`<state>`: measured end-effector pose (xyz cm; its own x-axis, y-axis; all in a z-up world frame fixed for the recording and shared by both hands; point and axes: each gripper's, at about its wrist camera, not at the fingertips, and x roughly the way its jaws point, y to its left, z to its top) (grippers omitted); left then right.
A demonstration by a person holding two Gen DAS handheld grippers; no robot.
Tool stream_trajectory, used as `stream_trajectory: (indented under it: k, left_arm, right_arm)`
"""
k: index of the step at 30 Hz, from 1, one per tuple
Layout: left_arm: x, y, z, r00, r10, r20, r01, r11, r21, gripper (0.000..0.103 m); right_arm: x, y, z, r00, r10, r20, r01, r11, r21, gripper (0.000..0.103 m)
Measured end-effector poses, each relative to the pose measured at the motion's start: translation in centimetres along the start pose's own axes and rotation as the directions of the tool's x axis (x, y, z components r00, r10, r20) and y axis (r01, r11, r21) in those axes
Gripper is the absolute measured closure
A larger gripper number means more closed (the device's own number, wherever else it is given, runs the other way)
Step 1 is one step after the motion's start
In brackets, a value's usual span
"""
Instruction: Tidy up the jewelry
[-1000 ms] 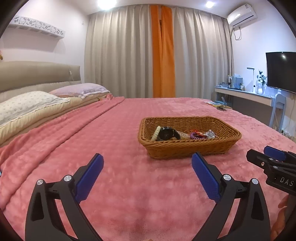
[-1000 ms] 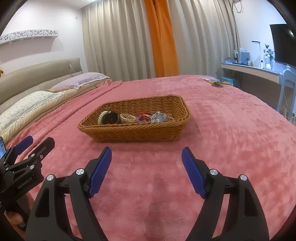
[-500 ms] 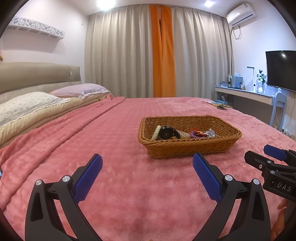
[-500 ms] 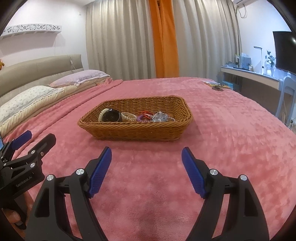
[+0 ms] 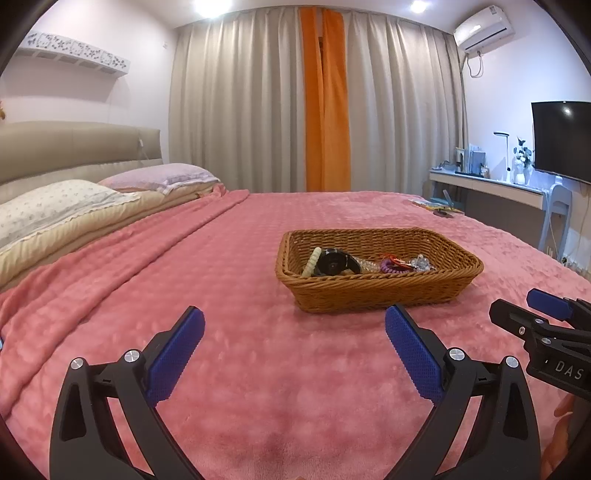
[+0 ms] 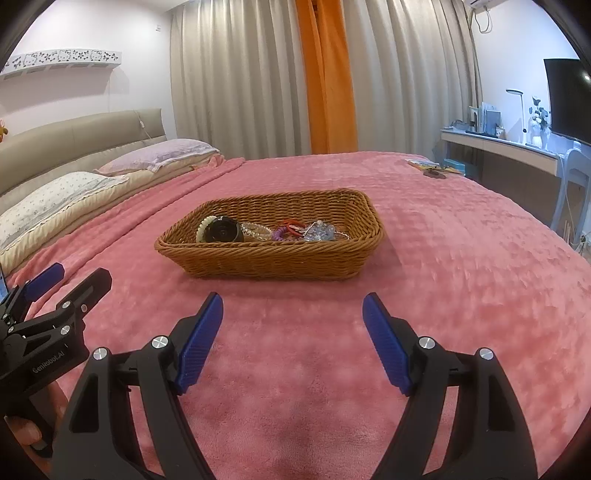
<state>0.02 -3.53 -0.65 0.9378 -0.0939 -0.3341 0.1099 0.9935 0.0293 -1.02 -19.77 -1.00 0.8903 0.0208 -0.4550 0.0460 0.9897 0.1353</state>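
Jewelry basket (image 6: 273, 254) sits just beyond the gaping right claw (image 6: 291, 314)

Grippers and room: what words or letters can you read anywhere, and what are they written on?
"DAS": white letters on the right gripper body, cut off by the picture's edge.
"GenRobot.AI": on the left gripper body.
Air conditioner: a small mark, too small to read.
Papers on the bed: too blurred to read.

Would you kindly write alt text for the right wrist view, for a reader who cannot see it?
A brown wicker basket holding a black round case, beads and hair ties sits on a pink blanket covering a bed. The right gripper, open and empty, points at it from the foreground. The left gripper shows at the left edge.
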Motion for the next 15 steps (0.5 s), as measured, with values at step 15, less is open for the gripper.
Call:
stream_trajectory:
  k: [15]
  left_arm:
    - [0.01, 0.01, 0.00, 1.000, 0.001, -0.001, -0.001, 1.000, -0.001, 0.008]
  right_arm:
    - [-0.19, 0.08, -0.14, 1.000, 0.001, -0.002, -0.001, 1.000, -0.014, 0.029]
